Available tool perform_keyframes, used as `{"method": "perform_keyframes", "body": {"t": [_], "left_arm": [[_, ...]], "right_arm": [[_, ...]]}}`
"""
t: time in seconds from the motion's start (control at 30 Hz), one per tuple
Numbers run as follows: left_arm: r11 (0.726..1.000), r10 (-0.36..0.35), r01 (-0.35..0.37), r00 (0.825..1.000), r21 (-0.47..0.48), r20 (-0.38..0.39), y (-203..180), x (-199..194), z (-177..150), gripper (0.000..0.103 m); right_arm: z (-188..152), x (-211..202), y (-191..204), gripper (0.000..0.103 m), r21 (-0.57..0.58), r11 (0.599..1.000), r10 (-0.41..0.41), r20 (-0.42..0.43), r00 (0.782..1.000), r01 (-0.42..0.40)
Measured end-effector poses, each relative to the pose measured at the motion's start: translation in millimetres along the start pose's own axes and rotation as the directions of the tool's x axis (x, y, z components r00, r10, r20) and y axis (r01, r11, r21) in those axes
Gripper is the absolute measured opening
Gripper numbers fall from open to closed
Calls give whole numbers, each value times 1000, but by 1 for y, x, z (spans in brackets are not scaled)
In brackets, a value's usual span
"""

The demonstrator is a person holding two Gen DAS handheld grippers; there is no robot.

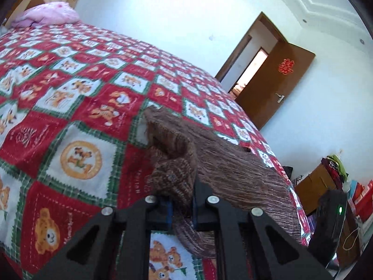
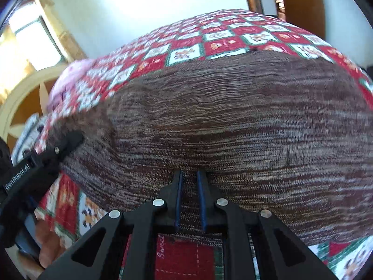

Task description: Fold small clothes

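Observation:
A brown knitted sweater (image 1: 223, 158) lies spread on the bed's red, white and green bear-print quilt (image 1: 77, 98). My left gripper (image 1: 183, 200) is shut on a bunched ribbed end of the sweater, which rises folded above the fingertips. In the right wrist view the sweater (image 2: 233, 121) fills most of the picture. My right gripper (image 2: 190, 179) is shut on its near hem, with knit pinched between the blue pads. The left gripper's black fingers (image 2: 67, 142) reach onto the sweater's left side there. The right gripper's body (image 1: 331, 221) shows at the right edge of the left wrist view.
A pink pillow (image 1: 49, 14) lies at the head of the bed by a wooden headboard (image 2: 21, 107). A brown door (image 1: 275, 86) stands open in the white wall. Boxes and clutter (image 1: 338, 182) stand past the bed's right side. A hand (image 2: 50, 247) holds the left gripper.

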State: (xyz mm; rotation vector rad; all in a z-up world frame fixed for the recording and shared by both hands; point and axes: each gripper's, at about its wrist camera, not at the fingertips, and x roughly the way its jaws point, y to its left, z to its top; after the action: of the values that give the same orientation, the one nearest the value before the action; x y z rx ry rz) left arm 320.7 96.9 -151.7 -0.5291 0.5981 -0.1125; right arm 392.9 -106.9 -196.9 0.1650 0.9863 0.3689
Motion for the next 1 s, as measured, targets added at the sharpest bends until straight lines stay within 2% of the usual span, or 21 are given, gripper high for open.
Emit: {"method": "perform_keyframes", "body": {"t": [0.03,0.13,0.2,0.27,0.33,0.4,0.47,0.53,0.67,0.77,0.87,0.93,0.97,1.0], "left_arm": [[1000,-3,3,1000,8,5,-1,1,-1,12],[999,-19,19,1000,36,17,-6,3,-6,12],[997,-39,38,999,69,11,-14,7,-7,11],[991,-56,55,998,121,-1,-25,11,-8,10],[987,-62,63,998,147,-9,-31,13,-9,10],[985,-60,61,998,162,-12,-32,15,-12,10],[985,-65,67,998,160,-18,-30,16,-13,10],[985,-71,72,997,154,-16,-30,15,-14,10],[981,-82,82,997,174,-11,-33,10,-16,10],[976,-94,93,996,199,-3,-35,2,-22,10],[971,-121,123,992,204,-22,-32,-3,-26,10],[964,-147,159,987,215,-71,-31,-3,-28,10],[956,-169,191,979,222,-115,-31,-4,-30,10],[946,-192,227,968,232,-163,-30,-5,-32,10]], "right_arm": [[5,-2,-1,13,8,1000,7,-15,1000,-7],[29,-18,2,13,-6,999,52,27,998,-52],[46,-22,4,14,6,993,118,25,993,-118],[57,-22,0,24,63,971,231,20,973,-232],[66,-16,0,58,118,942,313,18,950,-313],[68,-10,1,66,172,901,402,10,915,-398],[71,3,6,67,216,861,473,-8,881,-460],[73,13,16,67,217,860,480,-37,876,-462],[81,42,50,67,132,872,488,-174,855,-471],[79,61,67,66,58,906,419,-266,868,-420],[69,72,70,65,38,910,405,-307,862,-414],[62,76,65,42,62,905,418,-307,855,-420],[60,79,62,36,80,905,421,-310,853,-418],[59,79,58,25,84,909,413,-308,857,-407]]}}
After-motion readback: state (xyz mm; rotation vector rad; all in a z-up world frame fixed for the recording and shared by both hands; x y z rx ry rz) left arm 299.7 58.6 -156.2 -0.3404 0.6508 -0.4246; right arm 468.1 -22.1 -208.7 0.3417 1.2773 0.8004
